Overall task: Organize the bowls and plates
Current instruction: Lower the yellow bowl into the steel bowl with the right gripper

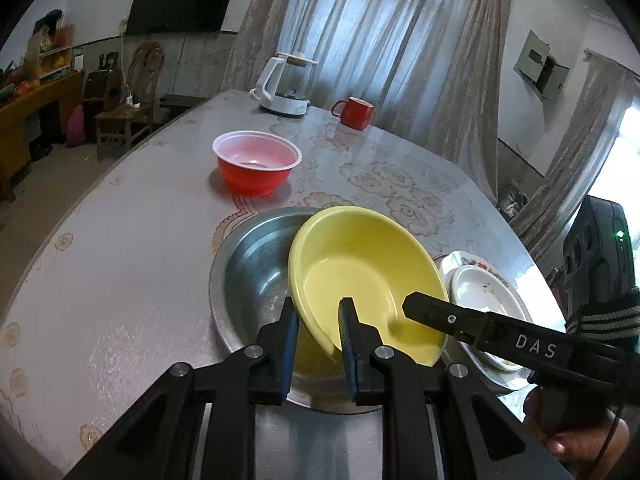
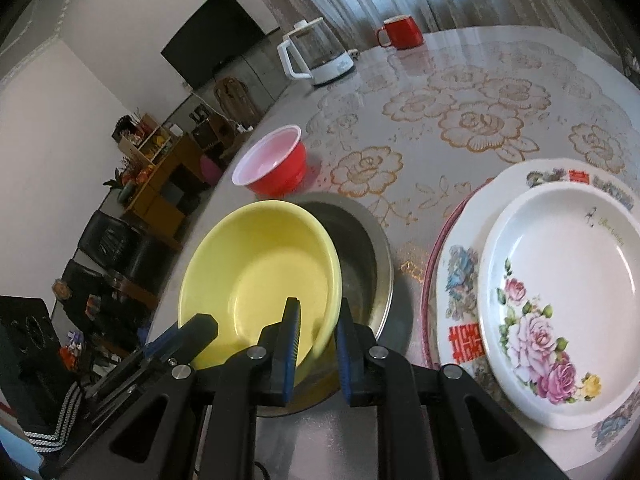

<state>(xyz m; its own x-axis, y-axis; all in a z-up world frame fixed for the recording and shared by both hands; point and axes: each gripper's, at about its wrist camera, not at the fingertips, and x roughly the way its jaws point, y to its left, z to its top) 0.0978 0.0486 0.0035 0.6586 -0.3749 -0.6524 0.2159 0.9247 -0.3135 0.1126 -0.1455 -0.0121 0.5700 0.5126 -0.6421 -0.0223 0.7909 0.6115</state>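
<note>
A yellow bowl (image 1: 360, 264) (image 2: 260, 264) hangs tilted over a wide metal bowl (image 1: 248, 272) (image 2: 360, 240) on the floral table. My left gripper (image 1: 319, 320) is shut on the yellow bowl's near rim, one finger inside and one outside. My right gripper (image 2: 316, 324) is shut on the rim at the bowl's other side. One of the right gripper's fingers (image 1: 424, 310) shows in the left wrist view, reaching into the bowl. A red bowl (image 1: 256, 164) (image 2: 272, 164) with a white inside stands behind. A stack of plates (image 2: 560, 280) (image 1: 480, 292) lies to the right.
A white kettle (image 1: 286, 86) (image 2: 316, 54) and a red mug (image 1: 354, 112) (image 2: 400, 32) stand at the table's far edge. The table edge (image 1: 80, 216) curves along the left, with chairs and a cabinet beyond. A hand (image 1: 576, 440) holds the right gripper's handle.
</note>
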